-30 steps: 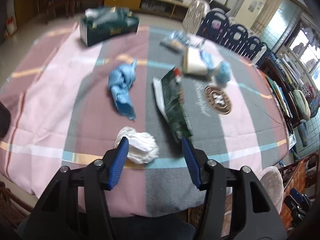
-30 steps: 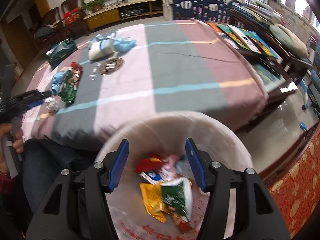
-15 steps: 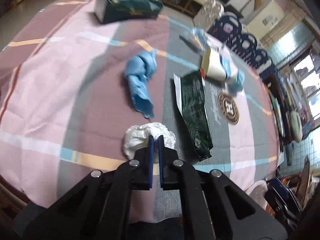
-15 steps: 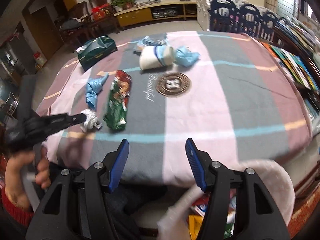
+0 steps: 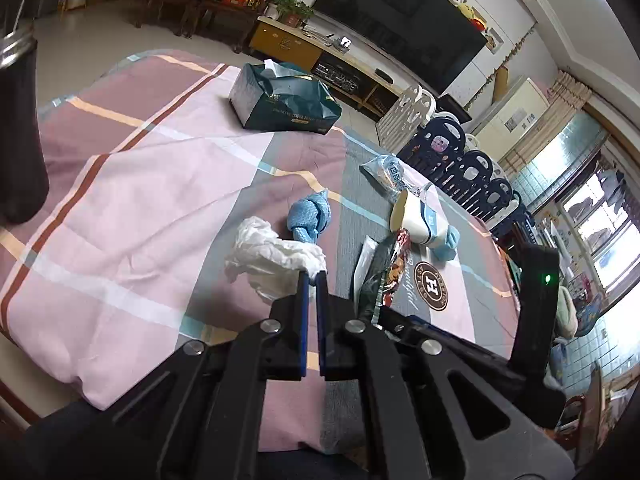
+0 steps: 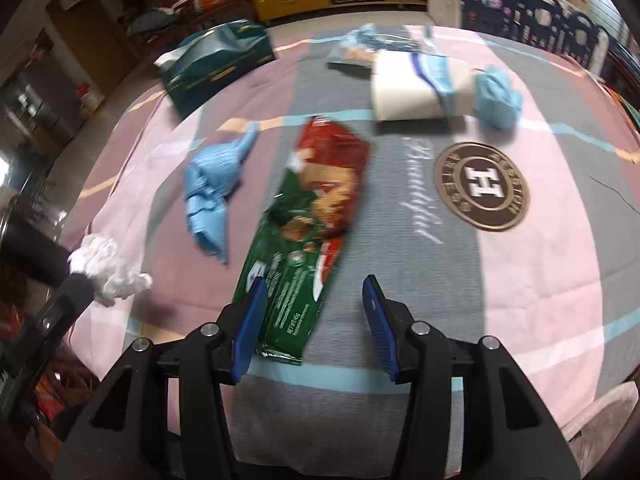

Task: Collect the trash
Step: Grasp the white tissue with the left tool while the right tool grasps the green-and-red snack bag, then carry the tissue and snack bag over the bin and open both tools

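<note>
Here we see the left gripper point(image 5: 311, 280) clamped on a crumpled white tissue point(image 5: 272, 254) at frame centre; the right gripper point(image 6: 314, 304), empty, is closing above a green snack packet point(image 6: 308, 232).

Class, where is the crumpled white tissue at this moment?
The crumpled white tissue is pinched in the left gripper, left of centre in the left wrist view, just in front of the blue wad.

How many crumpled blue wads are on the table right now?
2. One blue wad lies left of the green snack wrapper; the other blue wad sits right of the tipped paper cup. Others may be hidden.
</note>
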The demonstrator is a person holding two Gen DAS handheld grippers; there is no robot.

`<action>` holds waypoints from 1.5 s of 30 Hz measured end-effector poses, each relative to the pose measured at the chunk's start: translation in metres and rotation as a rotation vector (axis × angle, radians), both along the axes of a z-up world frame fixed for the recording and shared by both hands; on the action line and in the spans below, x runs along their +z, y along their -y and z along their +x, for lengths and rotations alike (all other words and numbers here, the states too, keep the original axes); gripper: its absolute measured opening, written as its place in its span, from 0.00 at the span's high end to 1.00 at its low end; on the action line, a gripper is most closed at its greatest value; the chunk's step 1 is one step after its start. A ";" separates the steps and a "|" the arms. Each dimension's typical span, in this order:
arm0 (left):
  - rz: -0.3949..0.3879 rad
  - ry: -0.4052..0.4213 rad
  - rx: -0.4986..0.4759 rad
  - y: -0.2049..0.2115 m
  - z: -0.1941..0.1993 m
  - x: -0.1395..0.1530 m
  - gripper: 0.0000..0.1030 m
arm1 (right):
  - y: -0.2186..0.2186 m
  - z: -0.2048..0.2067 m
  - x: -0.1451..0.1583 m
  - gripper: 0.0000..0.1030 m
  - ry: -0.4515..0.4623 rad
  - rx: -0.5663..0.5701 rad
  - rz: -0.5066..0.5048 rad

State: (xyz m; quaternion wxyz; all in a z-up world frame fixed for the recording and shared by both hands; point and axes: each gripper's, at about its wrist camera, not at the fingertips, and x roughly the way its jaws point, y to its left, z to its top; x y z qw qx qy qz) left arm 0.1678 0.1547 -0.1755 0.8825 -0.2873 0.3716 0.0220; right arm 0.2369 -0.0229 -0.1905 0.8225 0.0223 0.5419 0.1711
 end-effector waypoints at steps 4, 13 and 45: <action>-0.026 0.007 0.039 -0.013 -0.008 -0.001 0.96 | -0.017 -0.001 -0.002 0.51 0.003 0.040 -0.010; -0.052 0.004 0.075 -0.023 -0.010 -0.005 0.96 | -0.006 0.025 -0.005 0.34 -0.100 -0.142 0.153; 0.301 0.011 -0.170 0.093 -0.034 0.052 0.96 | 0.126 -0.097 0.087 0.80 0.236 -0.049 -0.146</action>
